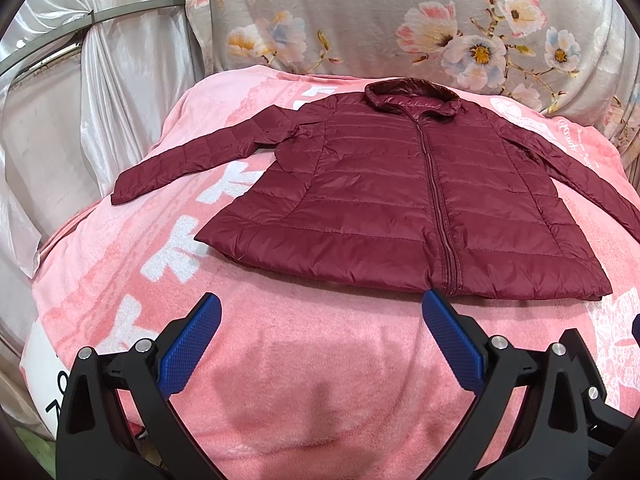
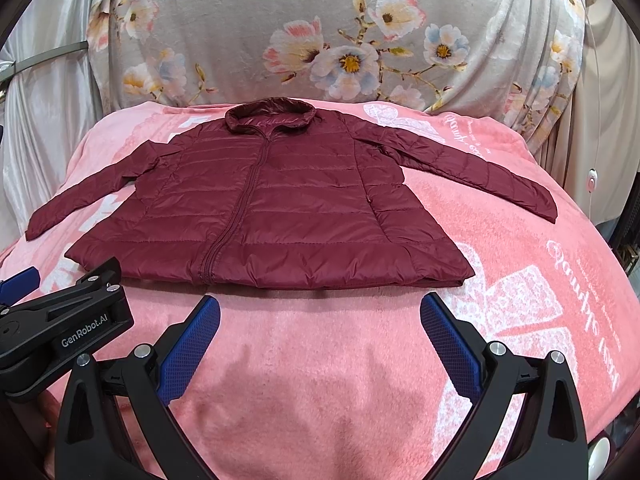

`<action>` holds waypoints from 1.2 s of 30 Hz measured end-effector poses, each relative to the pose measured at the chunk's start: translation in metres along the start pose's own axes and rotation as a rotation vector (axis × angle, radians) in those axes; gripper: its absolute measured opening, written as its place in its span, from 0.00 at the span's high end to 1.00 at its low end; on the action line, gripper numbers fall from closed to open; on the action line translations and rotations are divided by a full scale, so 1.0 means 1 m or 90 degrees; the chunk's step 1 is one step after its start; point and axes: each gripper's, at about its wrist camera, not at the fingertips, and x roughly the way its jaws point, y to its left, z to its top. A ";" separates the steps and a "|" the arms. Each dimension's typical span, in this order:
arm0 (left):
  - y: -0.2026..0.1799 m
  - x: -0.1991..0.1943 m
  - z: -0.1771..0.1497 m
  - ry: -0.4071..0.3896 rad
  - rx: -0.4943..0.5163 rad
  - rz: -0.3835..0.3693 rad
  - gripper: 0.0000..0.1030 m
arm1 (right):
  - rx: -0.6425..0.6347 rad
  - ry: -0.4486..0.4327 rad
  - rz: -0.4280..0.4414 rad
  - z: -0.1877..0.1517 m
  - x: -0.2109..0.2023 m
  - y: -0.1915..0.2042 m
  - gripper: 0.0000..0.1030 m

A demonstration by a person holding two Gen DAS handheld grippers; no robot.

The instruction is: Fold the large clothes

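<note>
Jacket: your maroon quilted puffer jacket (image 1: 400, 196) (image 2: 264, 208) lies flat and face up, zipped shut, collar at 12 o'clock and hem toward you.
Sleeves: both are spread outward; the one at 9 o'clock (image 1: 192, 160) angles down to a cuff near the blanket's edge, and the one at 3 o'clock (image 2: 480, 172) slants down the same way in your right wrist view.
Hem: it runs across just beyond the fingertips in both views, with the zipper (image 1: 436, 208) ending at its near edge.
Left gripper: your left gripper (image 1: 320, 308) hovers above the blanket at 6 o'clock of the jacket, fingers spread wide, holding nothing; the hem lies just past its blue pads (image 1: 188, 356), and the zipper's lower end sits close to the right-hand pad.
Right gripper: your right gripper (image 2: 320, 308) hangs likewise at 6 o'clock, fingers parted and empty, apart from the hem, its gap under the right half of the jacket.
Neighbour: in the right wrist view the left tool's black body sits at 9 o'clock, near the hem's left corner.
Blanket: a pink fleece blanket (image 1: 320, 380) (image 2: 320, 360) with white print lies under the jacket.
Backdrop: a grey floral cloth (image 1: 380, 12) (image 2: 320, 20) hangs at 12 o'clock; pale satin drapes (image 1: 100, 92) hang at 10 o'clock.
</note>
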 end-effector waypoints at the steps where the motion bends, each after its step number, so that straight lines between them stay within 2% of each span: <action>1: 0.000 0.000 0.000 0.000 0.000 0.000 0.05 | 0.000 0.000 0.000 0.000 0.000 -0.001 0.05; 19: 0.006 0.003 -0.004 -0.002 0.003 0.006 0.05 | 0.004 0.007 0.002 -0.004 0.004 0.002 0.05; 32: -0.005 0.015 -0.005 0.009 0.004 0.008 0.05 | 0.007 0.024 0.005 -0.009 0.014 0.001 0.05; 36: -0.007 0.025 -0.004 0.021 0.015 -0.019 0.05 | 0.011 0.027 0.017 -0.007 0.021 -0.002 0.05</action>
